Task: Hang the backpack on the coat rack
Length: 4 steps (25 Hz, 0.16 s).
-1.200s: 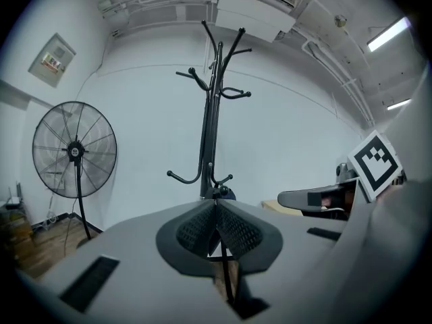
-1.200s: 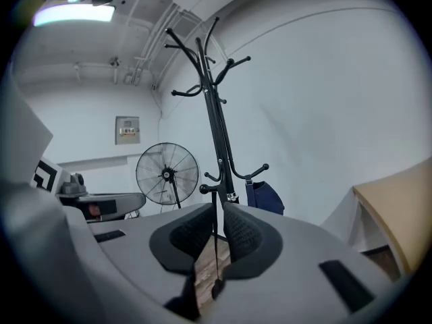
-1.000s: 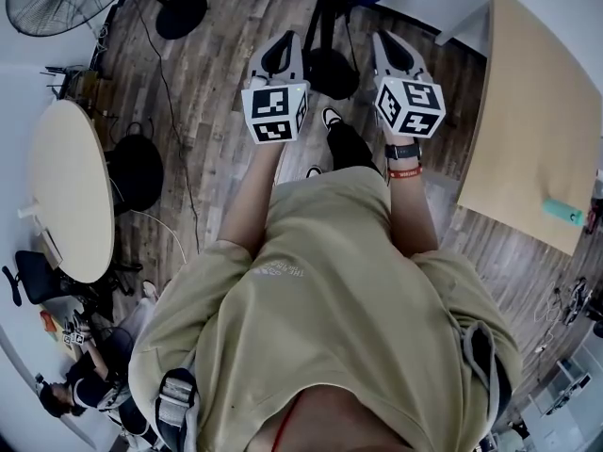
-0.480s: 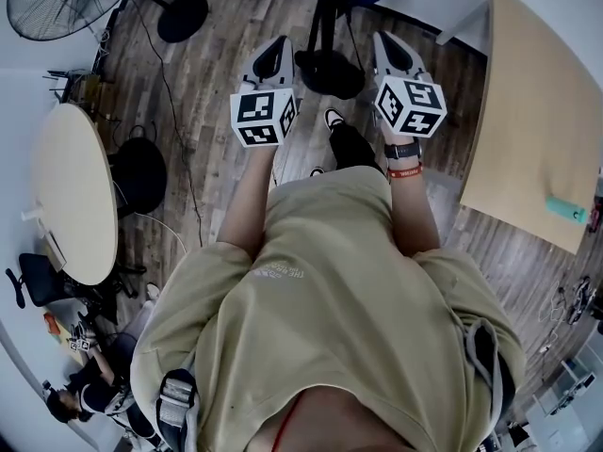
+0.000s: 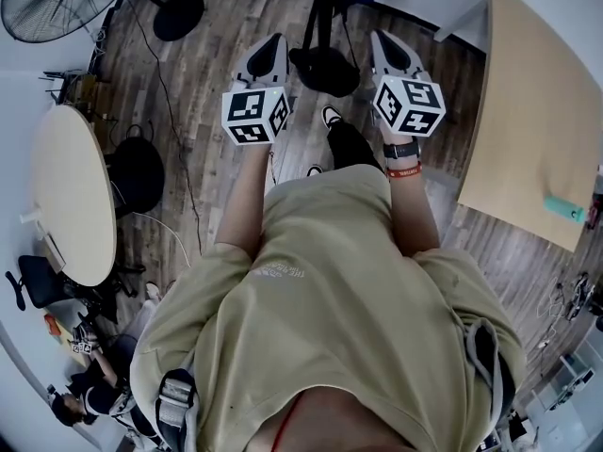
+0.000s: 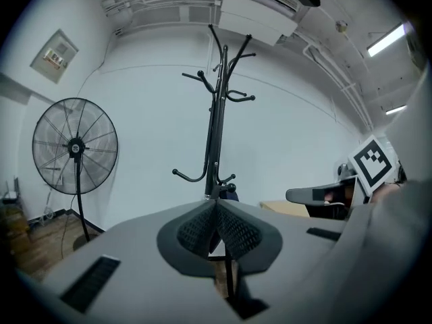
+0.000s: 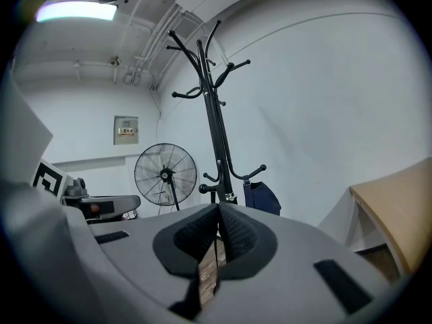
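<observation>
- Backpack [image 7: 262,198], dark blue, hangs from a low hook on the coat rack [image 7: 214,123], just right of its pole.
- It is probably soft, floppy and fairly light; its top loop, up at the hook, looks like the sensible hold.
- Left gripper [image 6: 216,202] and right gripper [image 7: 219,208] face the coat rack, jaws pressed together, both empty.

Pedestal fan [image 5: 47,3] by the wall — round table [image 5: 71,196] (wooden floor [image 5: 203,92])
</observation>
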### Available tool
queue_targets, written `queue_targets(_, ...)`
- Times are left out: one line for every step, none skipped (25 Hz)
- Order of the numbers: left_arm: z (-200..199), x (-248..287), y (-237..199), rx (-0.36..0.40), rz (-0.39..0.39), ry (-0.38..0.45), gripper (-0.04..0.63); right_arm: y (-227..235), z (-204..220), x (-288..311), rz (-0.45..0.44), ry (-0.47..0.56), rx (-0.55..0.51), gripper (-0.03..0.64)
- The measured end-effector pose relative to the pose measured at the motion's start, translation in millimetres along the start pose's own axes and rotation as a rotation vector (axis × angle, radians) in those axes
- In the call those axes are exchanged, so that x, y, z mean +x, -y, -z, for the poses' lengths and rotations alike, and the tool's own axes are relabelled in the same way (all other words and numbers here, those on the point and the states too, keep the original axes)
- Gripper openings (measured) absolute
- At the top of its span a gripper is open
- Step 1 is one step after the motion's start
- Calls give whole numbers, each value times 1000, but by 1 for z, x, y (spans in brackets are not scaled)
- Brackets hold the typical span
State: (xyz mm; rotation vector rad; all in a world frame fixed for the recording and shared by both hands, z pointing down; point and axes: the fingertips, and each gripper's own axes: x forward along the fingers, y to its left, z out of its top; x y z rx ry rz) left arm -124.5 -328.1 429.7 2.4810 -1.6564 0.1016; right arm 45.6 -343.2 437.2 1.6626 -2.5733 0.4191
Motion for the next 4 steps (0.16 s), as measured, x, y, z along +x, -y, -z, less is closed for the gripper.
queue_targets(1,1,-3,-29,5,5,23,0,1,2,-1,-3,0,15)
queue_targets(2,3,-6,-63,11,10,23,-1,3,4,-3,-6,0,15)
queue_targets(4,4,-10,-102,17,14,23,-2,4,6,-6,-9,0,15)
queue_targets(5,5,-13,-144,24,19,23,-3,5,8,-8,-13,1,15)
